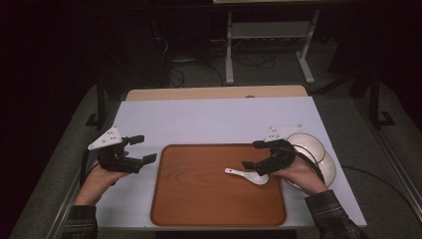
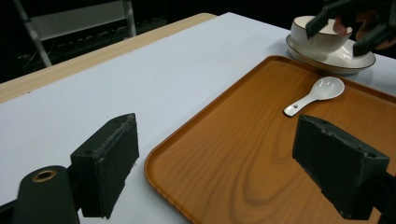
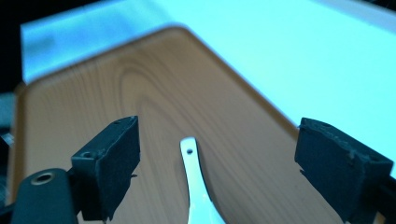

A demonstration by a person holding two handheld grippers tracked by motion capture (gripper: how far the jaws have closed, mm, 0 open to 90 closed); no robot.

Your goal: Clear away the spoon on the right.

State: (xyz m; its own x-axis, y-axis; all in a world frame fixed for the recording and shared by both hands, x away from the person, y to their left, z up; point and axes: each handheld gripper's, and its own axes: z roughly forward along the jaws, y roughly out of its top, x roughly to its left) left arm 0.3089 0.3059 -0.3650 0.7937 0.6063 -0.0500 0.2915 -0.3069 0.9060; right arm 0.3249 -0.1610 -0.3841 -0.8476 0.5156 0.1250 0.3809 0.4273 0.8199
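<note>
Both grippers stand with their jaws apart and nothing between the pads. Seen from above, the right gripper [image 1: 255,154] hangs over the right end of the tray [image 1: 199,199], just above the white spoon [image 1: 247,176], which lies flat on the wood with its scoop toward the right edge and its handle pointing left; no pad touches it. That gripper's own camera adds what the high view cannot: the spoon's handle [image 3: 191,161], with a small hole near its end, runs up the middle of the wide gap between the two black pads [image 3: 114,154], clear of both, and the tray's rounded corner and the pale table [image 3: 299,51] lie beyond. From the left gripper's camera the bowl [image 2: 315,35] shows sitting on a plate [image 2: 341,58] just off the tray's far end, a stacking the overhead picture half hides behind the right hand [image 1: 298,174]. High up, the left gripper [image 1: 139,149] is held over bare table just left of the tray, pointing rightward, cupped from beneath by the left hand [image 1: 99,179]. The right forearm comes in slanting from the lower right, wrist bent so the jaws aim left and slightly down.
</note>
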